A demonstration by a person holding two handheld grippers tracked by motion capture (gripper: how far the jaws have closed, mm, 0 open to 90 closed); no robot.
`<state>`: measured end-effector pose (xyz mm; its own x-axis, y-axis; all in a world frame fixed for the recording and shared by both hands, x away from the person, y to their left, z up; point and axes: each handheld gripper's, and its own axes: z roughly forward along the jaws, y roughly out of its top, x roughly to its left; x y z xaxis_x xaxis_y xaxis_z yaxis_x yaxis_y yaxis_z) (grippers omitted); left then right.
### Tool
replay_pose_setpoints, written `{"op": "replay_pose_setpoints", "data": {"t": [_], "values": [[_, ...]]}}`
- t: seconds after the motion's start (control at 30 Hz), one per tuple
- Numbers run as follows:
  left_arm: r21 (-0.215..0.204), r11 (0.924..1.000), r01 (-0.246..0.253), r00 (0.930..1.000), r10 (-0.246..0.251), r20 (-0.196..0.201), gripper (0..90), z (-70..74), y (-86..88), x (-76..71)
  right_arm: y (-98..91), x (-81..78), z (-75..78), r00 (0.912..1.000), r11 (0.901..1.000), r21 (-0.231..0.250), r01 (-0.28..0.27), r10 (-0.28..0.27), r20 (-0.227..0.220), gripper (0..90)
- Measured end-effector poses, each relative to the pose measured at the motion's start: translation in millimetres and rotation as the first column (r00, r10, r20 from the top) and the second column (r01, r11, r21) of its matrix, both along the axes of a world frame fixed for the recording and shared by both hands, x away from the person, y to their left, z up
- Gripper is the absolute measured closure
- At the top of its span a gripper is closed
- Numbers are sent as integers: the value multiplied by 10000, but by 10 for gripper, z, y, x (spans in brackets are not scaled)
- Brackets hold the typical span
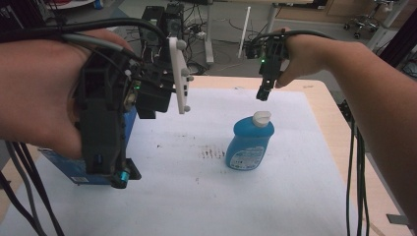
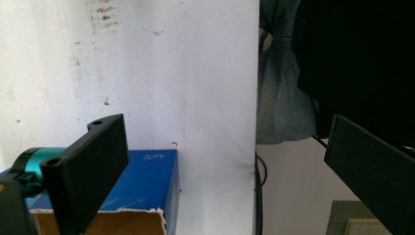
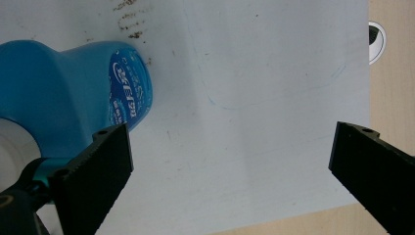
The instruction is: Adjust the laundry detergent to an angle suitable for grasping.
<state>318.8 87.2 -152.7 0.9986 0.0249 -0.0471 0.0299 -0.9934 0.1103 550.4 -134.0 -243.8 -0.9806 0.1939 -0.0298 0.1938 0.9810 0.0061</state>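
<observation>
— What does the high view give you?

— My left tool [image 1: 120, 179] sits at the left of the frame over the blue box [image 1: 74, 167]. My right tool [image 1: 263, 94] hangs at upper centre, just above the white cap of the blue bottle [image 1: 248, 142], which stands upright mid-frame on the white sheet [image 1: 196, 196] covering the table [image 1: 339, 137].

— And the left gripper view?

— Jaws wide apart, nothing between them; the box lies at lower left.

— The right gripper view?

— Jaws apart too, gripping nothing. The bottle fills the upper left, beside my left jaw.

Desk legs [image 1: 209, 34], cables, office chair [image 1: 366, 19]
</observation>
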Motion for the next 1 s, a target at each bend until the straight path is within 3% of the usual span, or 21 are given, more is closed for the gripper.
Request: {"op": "replay_pose_setpoints", "data": {"t": [0.43, 0.8, 1.0], "values": [[294, 9995, -99, 9999, 99, 14, 26, -47, -21, 44, -13, 5, -7, 10000, 10000, -48, -57, 57, 5, 15], [327, 9993, -168, 9999, 166, 46, 26, -54, -24, 21, -6, -23, 3, 9999, 9999, -86, -76, 77, 82, 15], [157, 9992, -380, 9992, 378, 150, 26, -88, -41, 46, -128, -37, 17, 9998, 9998, -160, 97, -94, 180, 15]]}}
